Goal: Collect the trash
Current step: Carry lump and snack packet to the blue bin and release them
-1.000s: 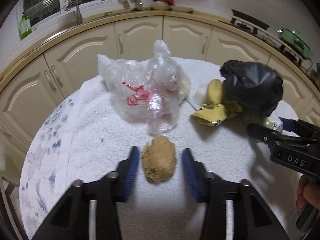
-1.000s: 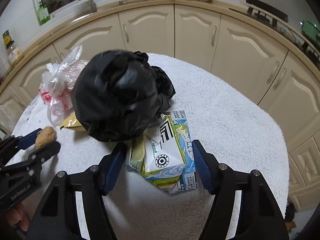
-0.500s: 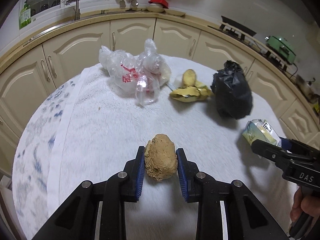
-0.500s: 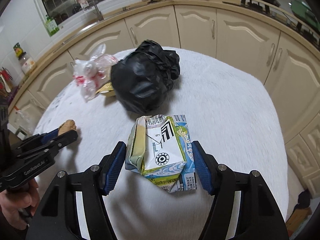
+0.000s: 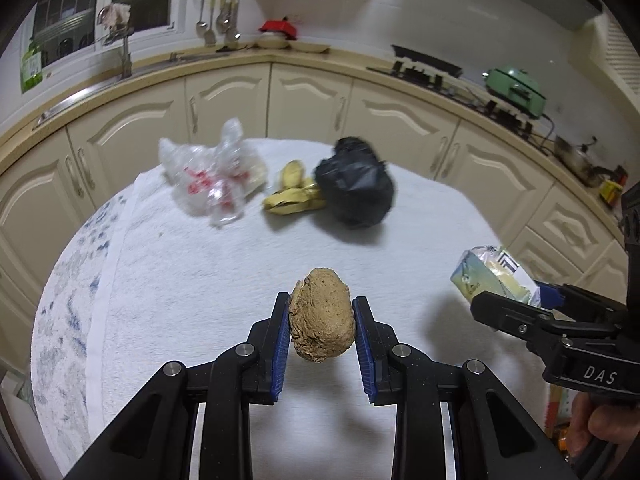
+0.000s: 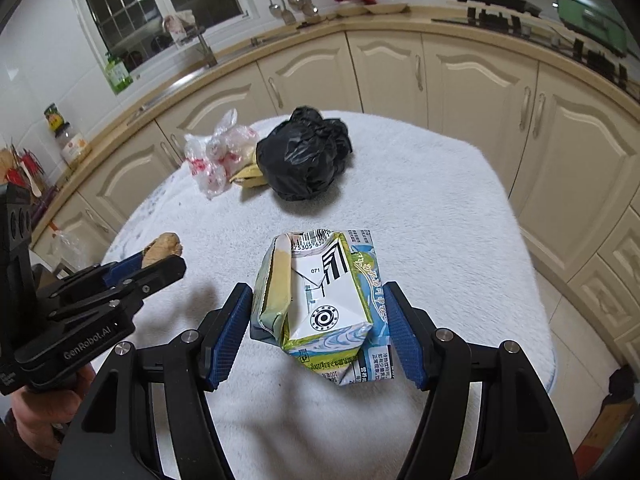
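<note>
- Left gripper (image 5: 321, 322) has its blue fingers (image 5: 280, 340) pinching a brown crumpled paper wad (image 5: 322, 316) from both sides, and the wad hangs clear of the white towel-covered tabletop (image 5: 180, 280) with its shadow below it. The jaws have just finished closing onto the wad.
- Right gripper (image 6: 316, 334) is clamped on a squashed milk carton (image 6: 324, 304), fingers (image 6: 226, 340) pressing its two long sides. Grabbing it across the flat faces makes sense, since a crushed carton gives a bit and the pads bite in instead of slipping.
- Both are held out front, tilted down over the tabletop, so my guess is each hand grabbed one piece to save a trip.
- Remaining trash sits bunched at the far edge: a crumpled clear plastic bag with red print (image 5: 212, 176), a banana peel (image 5: 294, 198) right beside it, and a balled-up black plastic bag (image 5: 354, 192) touching the peel.
- No bin visible in either view, so I can't tell where this stuff is headed.
- I'd say the task is partway through: two pieces in hand, three to go.
- The wad looks light and is only nipped at its middle, so a quick swing could shake it loose.
</note>
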The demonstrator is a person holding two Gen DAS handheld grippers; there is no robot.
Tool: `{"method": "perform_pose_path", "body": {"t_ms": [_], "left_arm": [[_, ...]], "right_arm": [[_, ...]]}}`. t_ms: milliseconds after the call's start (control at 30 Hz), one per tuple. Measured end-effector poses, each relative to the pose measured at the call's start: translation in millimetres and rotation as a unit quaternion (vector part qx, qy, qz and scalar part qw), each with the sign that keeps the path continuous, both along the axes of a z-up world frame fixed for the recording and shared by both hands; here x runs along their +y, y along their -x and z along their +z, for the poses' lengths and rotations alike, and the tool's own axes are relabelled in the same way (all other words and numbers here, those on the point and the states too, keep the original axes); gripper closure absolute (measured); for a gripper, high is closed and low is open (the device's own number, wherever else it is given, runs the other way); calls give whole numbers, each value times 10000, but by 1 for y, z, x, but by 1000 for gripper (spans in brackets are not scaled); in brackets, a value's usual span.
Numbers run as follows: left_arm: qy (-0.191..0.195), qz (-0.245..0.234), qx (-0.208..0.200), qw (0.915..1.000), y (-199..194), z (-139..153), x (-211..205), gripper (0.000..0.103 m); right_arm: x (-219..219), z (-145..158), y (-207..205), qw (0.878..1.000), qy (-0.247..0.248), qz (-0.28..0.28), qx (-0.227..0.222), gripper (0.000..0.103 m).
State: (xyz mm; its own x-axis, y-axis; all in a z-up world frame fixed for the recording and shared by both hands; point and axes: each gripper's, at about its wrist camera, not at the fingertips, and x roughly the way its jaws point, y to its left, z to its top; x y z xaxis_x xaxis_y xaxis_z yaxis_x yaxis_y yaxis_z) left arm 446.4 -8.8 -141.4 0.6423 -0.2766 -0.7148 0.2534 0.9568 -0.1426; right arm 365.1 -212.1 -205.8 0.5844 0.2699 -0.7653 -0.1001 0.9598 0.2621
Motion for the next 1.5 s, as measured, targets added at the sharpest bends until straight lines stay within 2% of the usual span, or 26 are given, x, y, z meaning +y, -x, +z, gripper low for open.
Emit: {"method": "perform_pose_path", "body": {"t_ms": [333,667,833,1000,1167,1267,1500], "left_arm": [[62,-358,-389,9986,28,38,-42,77],[159,-1015,-698,9923,39,64,-117,77],[205,-1406,-758,9869,35,67,-162,77],[251,-1815,-661,9809,25,59,-210,77],[187,-2216,-439,9740,6,39,-262,77],[109,-2412,-291,9700,-7,24,-292,77],[-99,-2714,216,9622,-53,-13,-365,77]], "right_arm": [[-37,30,27,9988,-45,-262,-406,36],[-108,56,58,9929,-111,-914,-760,36],[-153,65,77,9863,-75,-1396,-873,36],[-202,65,96,9773,-44,-1928,-872,36],[-248,54,110,9681,-49,-2388,-759,36],[-279,39,118,9601,-54,-2732,-602,36],[-327,1,120,9500,-200,-3106,-231,36]]}}
